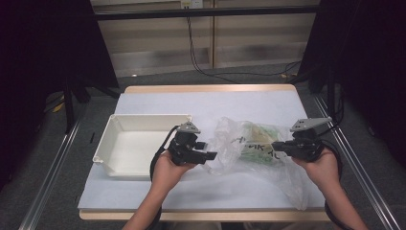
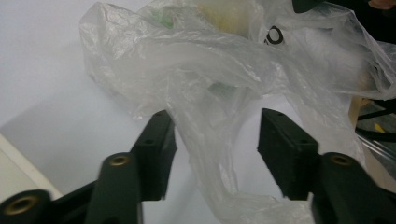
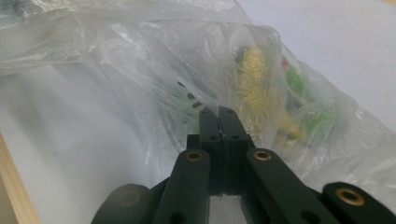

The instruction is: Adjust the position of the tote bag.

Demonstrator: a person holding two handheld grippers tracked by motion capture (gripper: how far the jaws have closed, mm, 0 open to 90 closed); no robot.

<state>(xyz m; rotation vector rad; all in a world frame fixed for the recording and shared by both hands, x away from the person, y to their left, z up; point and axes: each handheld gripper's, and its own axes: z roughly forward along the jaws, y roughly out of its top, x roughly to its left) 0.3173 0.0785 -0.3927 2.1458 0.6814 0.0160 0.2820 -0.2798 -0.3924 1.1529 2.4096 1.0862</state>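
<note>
Your tray [image 1: 125, 125] sits on the table [image 1: 158, 194] at left, w/ the plastic bag [image 1: 253, 148] just right of it, mid-table. Packets [image 1: 261, 143] lie inside the bag. Your left gripper [image 1: 210, 155] is btwn tray and bag; your right gripper [image 1: 276, 145] is at the bag's right side.

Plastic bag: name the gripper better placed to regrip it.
Left. The left gripper is open with a twisted strand of the plastic bag between its jaws; the right gripper is shut, pinching film.
</note>
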